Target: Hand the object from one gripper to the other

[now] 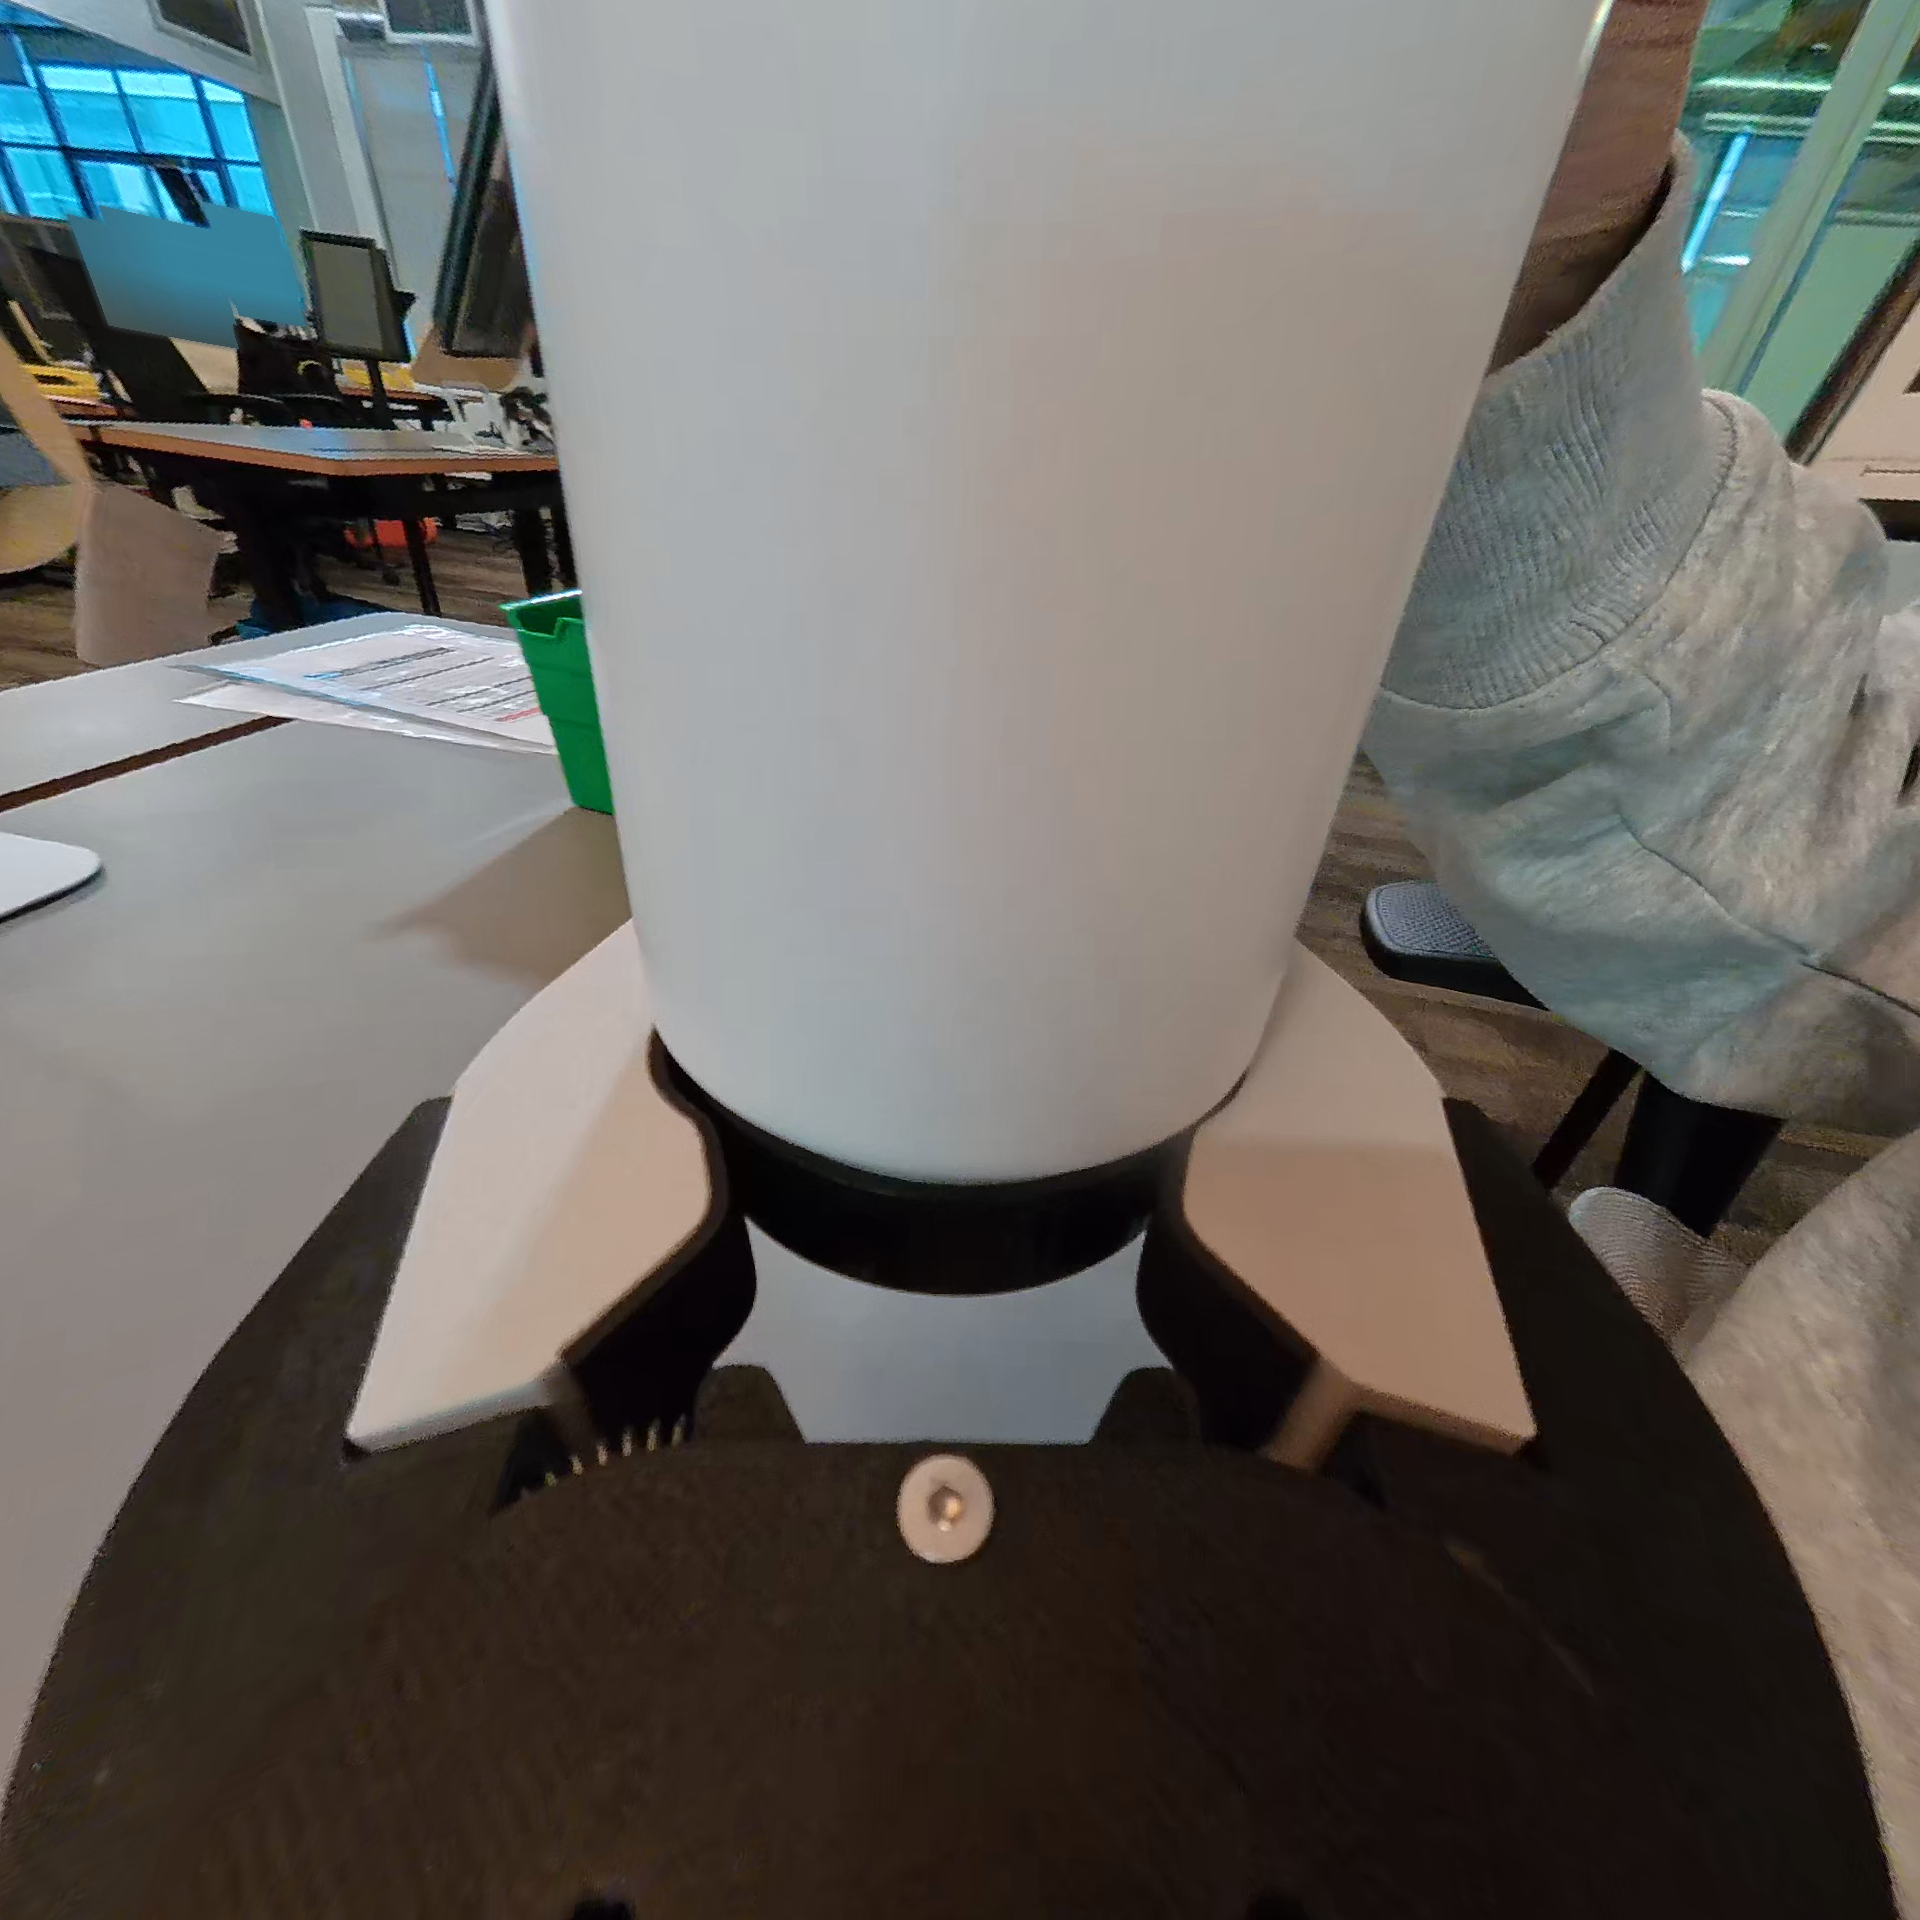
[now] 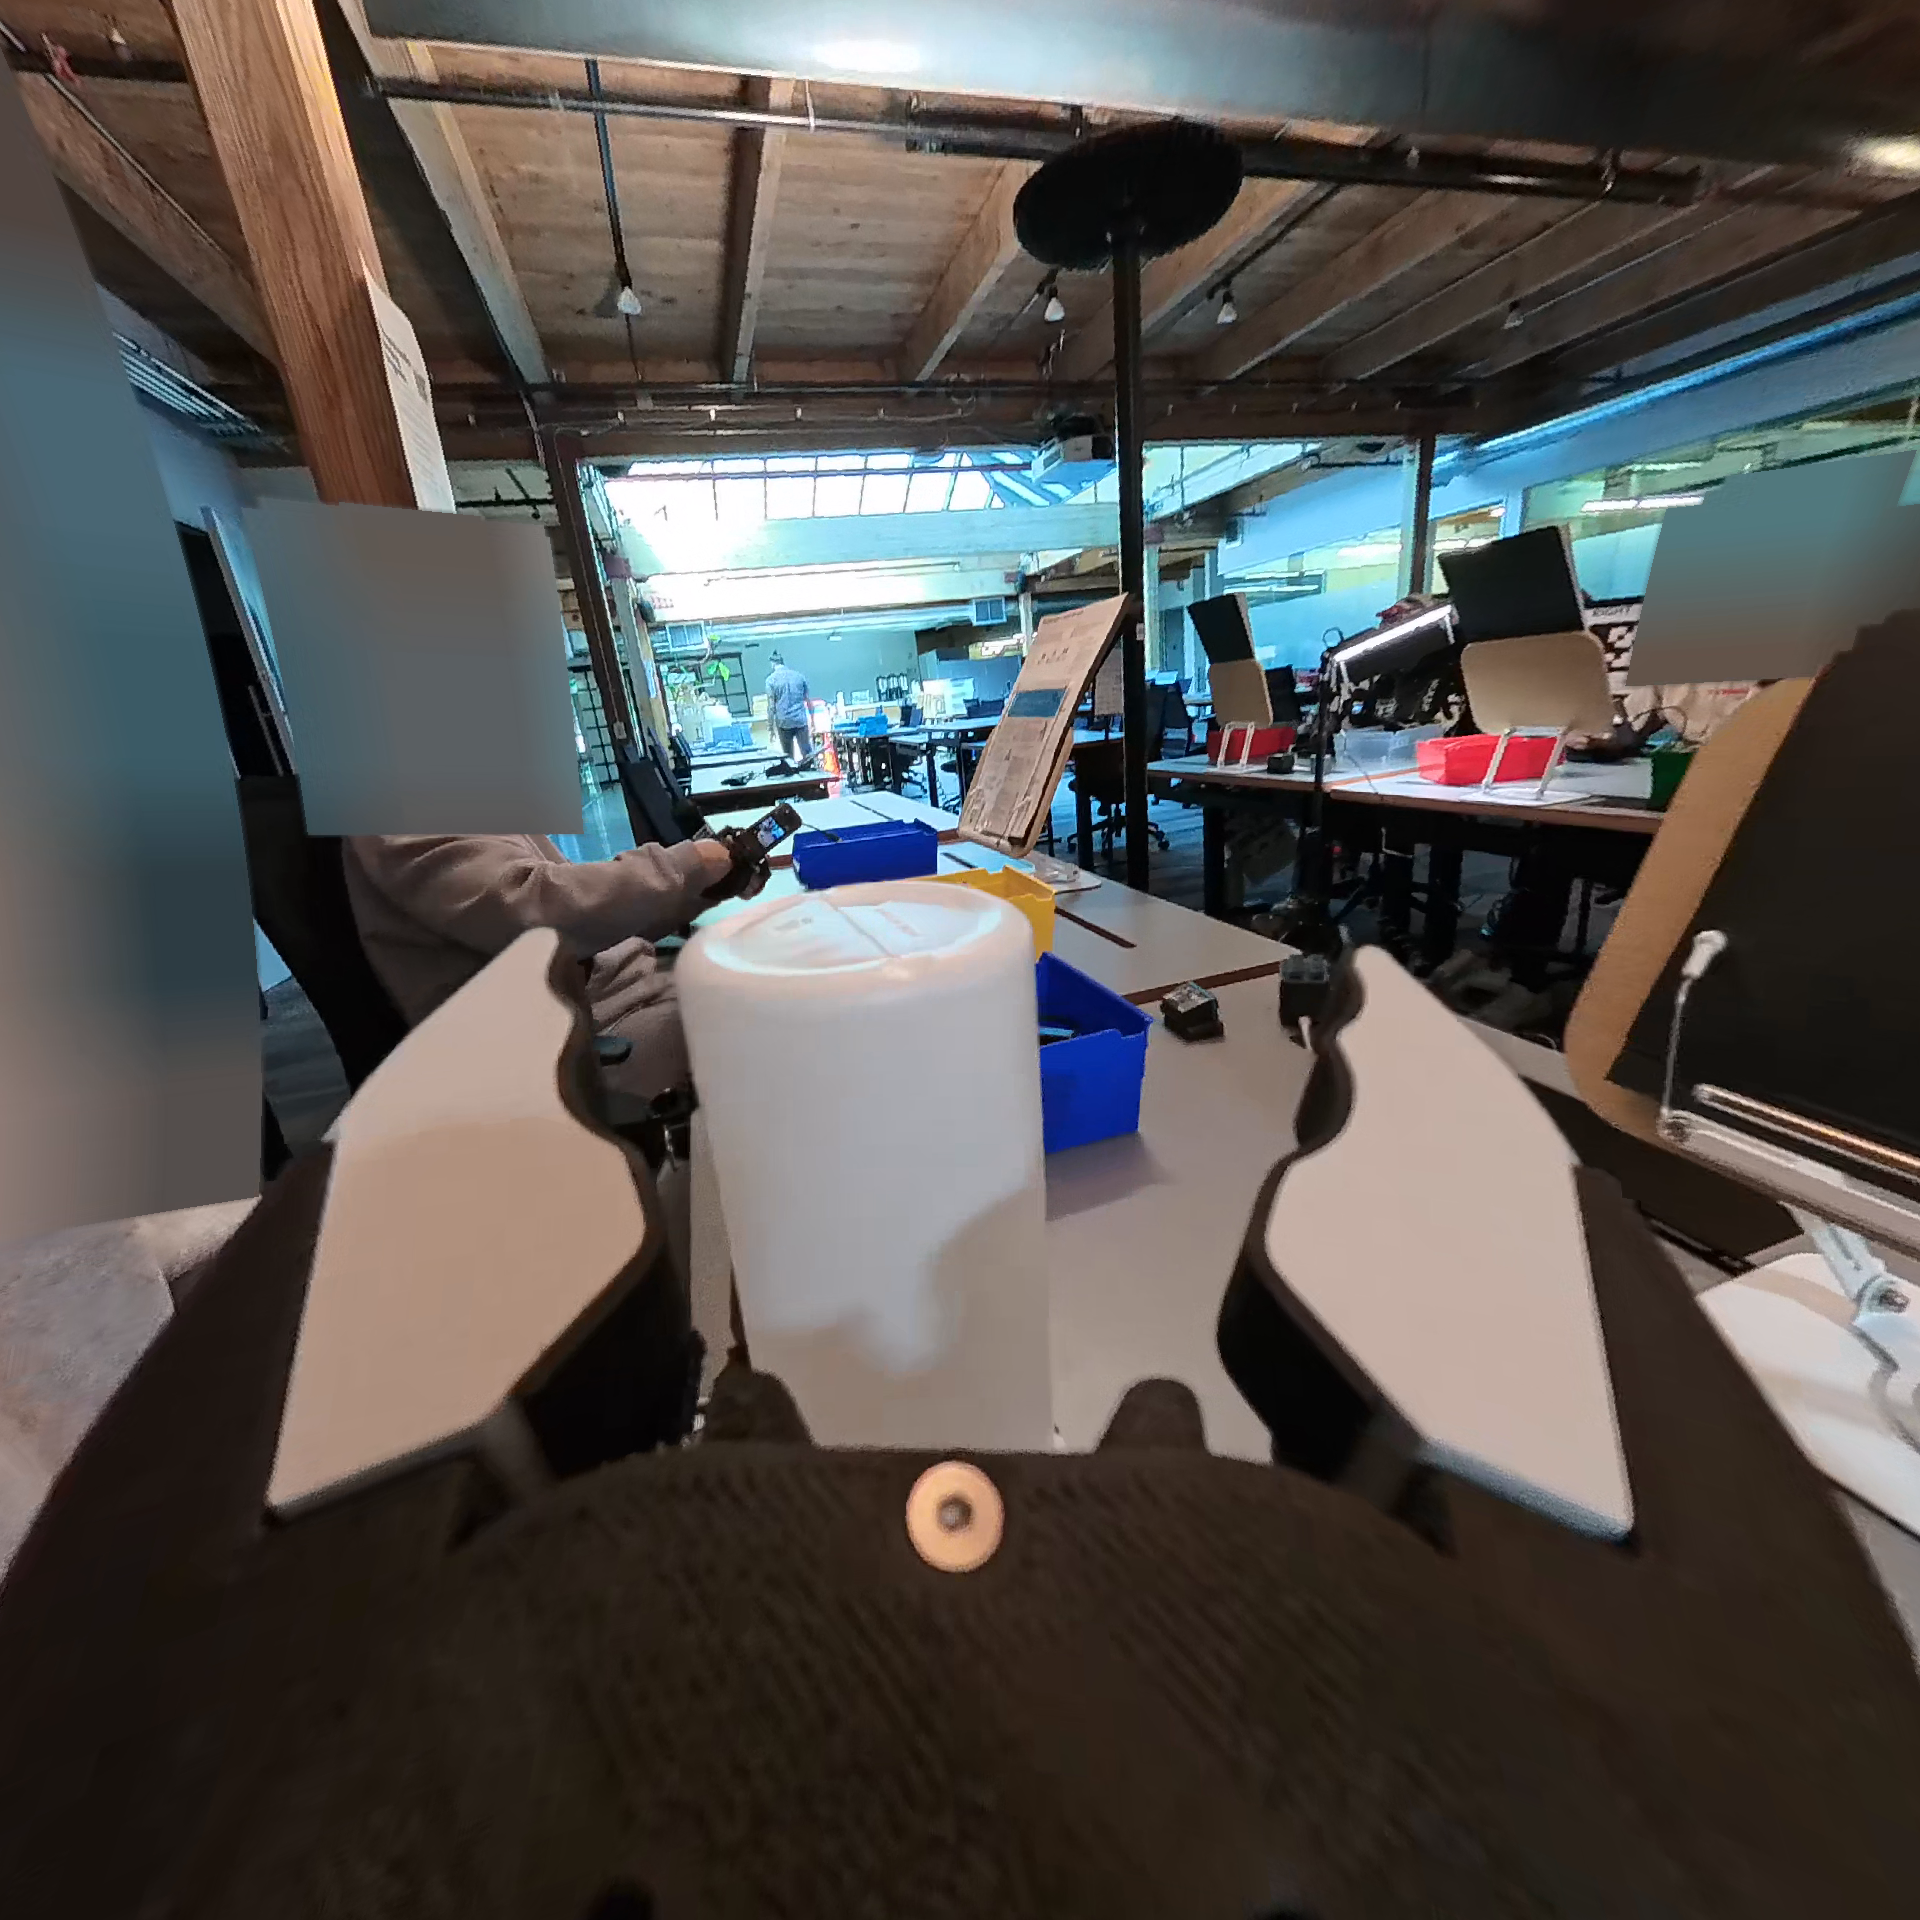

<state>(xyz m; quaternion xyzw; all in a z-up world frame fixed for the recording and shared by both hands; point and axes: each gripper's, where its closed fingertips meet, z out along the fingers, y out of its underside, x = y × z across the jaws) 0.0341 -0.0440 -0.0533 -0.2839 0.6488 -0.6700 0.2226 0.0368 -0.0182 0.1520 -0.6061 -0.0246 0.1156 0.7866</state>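
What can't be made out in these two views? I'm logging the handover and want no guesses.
- Left wrist view: the tall white cylindrical container runs off the top edge, so its upper end is cut off. It also hides most of the green plastic bin.
- Right wrist view: the container's lower part is blurred and sinks behind the right gripper, so contact with the wide-set fingers is unclear.
- The left gripper is absent from the right wrist view.

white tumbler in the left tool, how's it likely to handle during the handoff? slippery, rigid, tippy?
Likely slippery: the white tumbler has a smooth, glossy wall. Probably rigid, since it shows no dent where the left tool clamps it. It is held low, near its narrow black base, with most of its height above, so it may pivot or tip. The right tool is open around it.
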